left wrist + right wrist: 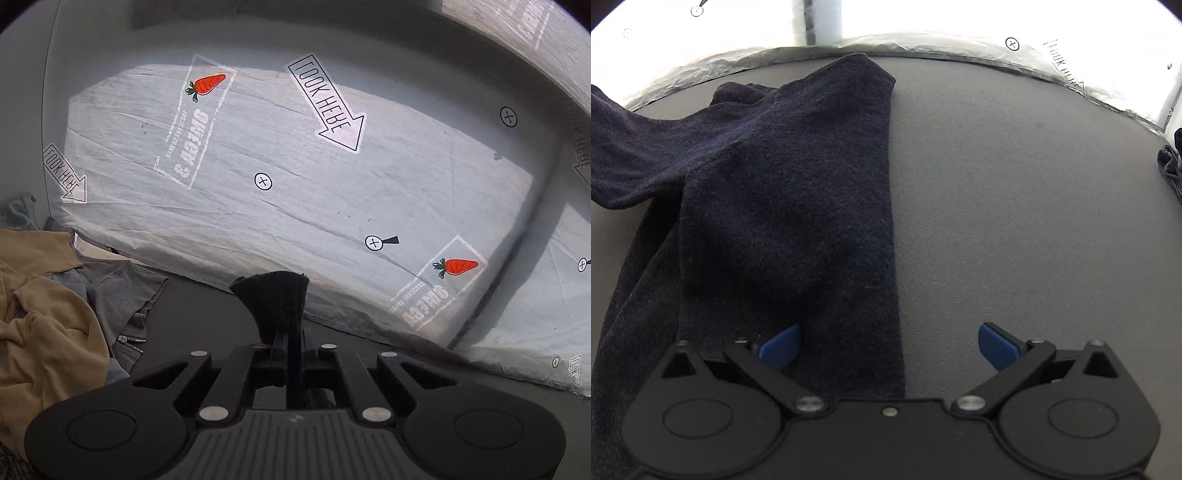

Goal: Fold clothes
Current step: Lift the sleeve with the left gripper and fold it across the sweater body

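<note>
A dark navy knit garment lies on the grey table, one side folded over with a straight edge and a sleeve stretching off to the left. My right gripper is open just above the garment's near edge, its blue fingertips spread wide, the left one over the fabric. In the left wrist view my left gripper is shut on a dark piece of that garment, which sticks up between the closed fingers above the table.
A pile of other clothes lies at the left: a tan garment and a grey zipped one. A printed white sheet with carrots and arrows borders the table. A dark item lies at the far right edge.
</note>
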Tool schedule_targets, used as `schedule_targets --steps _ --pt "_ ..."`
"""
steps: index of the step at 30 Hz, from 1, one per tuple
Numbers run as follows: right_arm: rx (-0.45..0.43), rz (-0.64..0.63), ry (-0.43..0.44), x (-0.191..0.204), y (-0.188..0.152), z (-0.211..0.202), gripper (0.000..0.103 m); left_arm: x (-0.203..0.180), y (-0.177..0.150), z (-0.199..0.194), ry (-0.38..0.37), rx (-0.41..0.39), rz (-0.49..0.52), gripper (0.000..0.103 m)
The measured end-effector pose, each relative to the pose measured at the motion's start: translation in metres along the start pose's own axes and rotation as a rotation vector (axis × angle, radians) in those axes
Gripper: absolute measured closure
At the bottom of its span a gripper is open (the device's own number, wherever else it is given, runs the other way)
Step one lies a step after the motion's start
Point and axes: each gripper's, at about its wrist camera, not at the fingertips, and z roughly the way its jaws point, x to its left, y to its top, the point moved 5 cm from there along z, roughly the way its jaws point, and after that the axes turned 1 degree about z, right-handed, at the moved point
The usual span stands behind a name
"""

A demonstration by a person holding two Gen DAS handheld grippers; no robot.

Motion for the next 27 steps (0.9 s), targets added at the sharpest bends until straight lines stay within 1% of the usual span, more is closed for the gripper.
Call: schedule_targets --steps 2,6,11,15,20,23,24,27 --pt "0.007 -0.005 0.003 0.0 0.001 0.0 0.0 -0.008 -0.013 -0.012 -0.021 0.012 0.018 0.097" --pt "-0.016 -0.014 -0.006 -0.001 0.004 -0.007 0.0 -0.025 -0.039 -0.036 -0.063 0.036 0.054 0.097" --pt "-0.046 0.046 -0.006 -0.013 0.005 -0.017 0.0 -0.05 -0.075 -0.066 -0.119 0.077 0.099 0.097" --pt "-0.06 0.085 -0.014 -0.024 0.001 -0.026 0.0 -0.083 -0.107 -0.088 -0.188 0.119 0.194 0.097" --pt "-0.074 0.102 -0.017 -0.035 -0.01 -0.039 0.0 -0.123 -0.144 -0.115 -0.286 0.154 0.348 0.097" --pt "-0.07 0.113 -0.02 -0.042 -0.02 -0.046 0.0 -0.138 -0.173 -0.123 -0.338 0.221 0.424 0.096" --pt "-0.069 0.119 -0.02 -0.045 -0.023 -0.048 0.0 -0.142 -0.183 -0.124 -0.346 0.243 0.451 0.093" --pt "-0.061 0.135 -0.023 -0.053 -0.035 -0.054 0.0 -0.151 -0.226 -0.119 -0.376 0.384 0.555 0.091"
